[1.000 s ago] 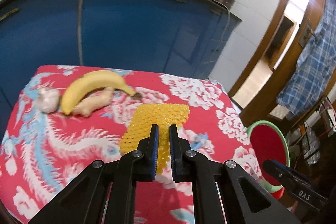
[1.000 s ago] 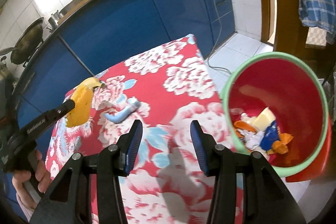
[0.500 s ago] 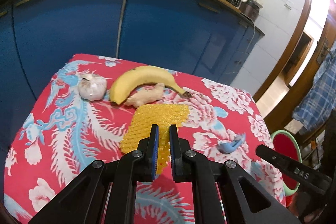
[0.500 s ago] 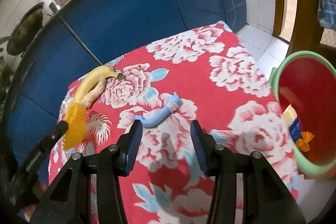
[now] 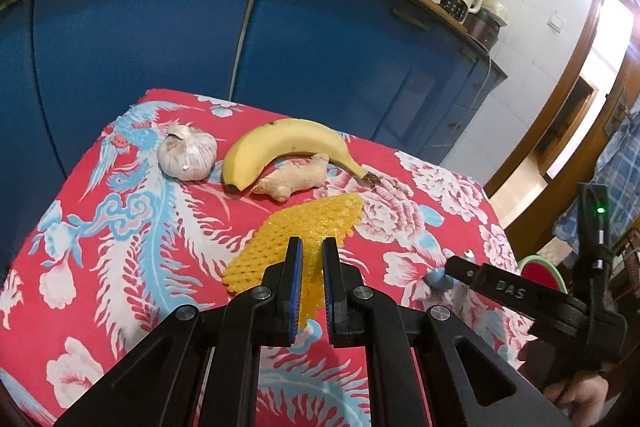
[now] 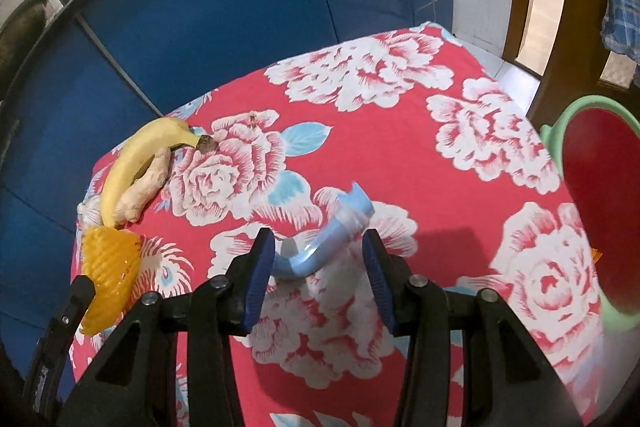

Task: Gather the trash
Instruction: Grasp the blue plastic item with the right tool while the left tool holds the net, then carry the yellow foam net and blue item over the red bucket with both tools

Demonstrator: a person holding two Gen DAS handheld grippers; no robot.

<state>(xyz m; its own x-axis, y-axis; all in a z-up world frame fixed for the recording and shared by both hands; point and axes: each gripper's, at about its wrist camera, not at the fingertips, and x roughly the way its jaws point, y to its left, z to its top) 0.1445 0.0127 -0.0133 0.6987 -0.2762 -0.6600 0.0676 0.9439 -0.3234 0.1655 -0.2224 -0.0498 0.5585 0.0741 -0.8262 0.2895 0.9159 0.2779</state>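
My left gripper (image 5: 311, 247) is shut on a yellow foam fruit net (image 5: 304, 231) and holds it just above the red floral tablecloth (image 5: 120, 235). The net also shows in the right wrist view (image 6: 108, 263). My right gripper (image 6: 318, 243) is open, its fingers on either side of a light blue curved wrapper (image 6: 328, 239) lying on the cloth. The wrapper's tip shows in the left wrist view (image 5: 438, 277). A red bin with a green rim (image 6: 600, 211) stands on the floor off the table's right edge.
A banana (image 5: 280, 143), a ginger root (image 5: 296, 177) and a garlic bulb (image 5: 186, 153) lie at the table's far side. Blue kitchen cabinets (image 5: 160, 27) stand behind the table. A doorway (image 5: 592, 67) is at the right.
My right gripper has swung left from over the bin and dropped to straddle the blue wrapper. My left gripper, still gripping the yellow net, has shifted so the garlic and banana sit nearer centre.
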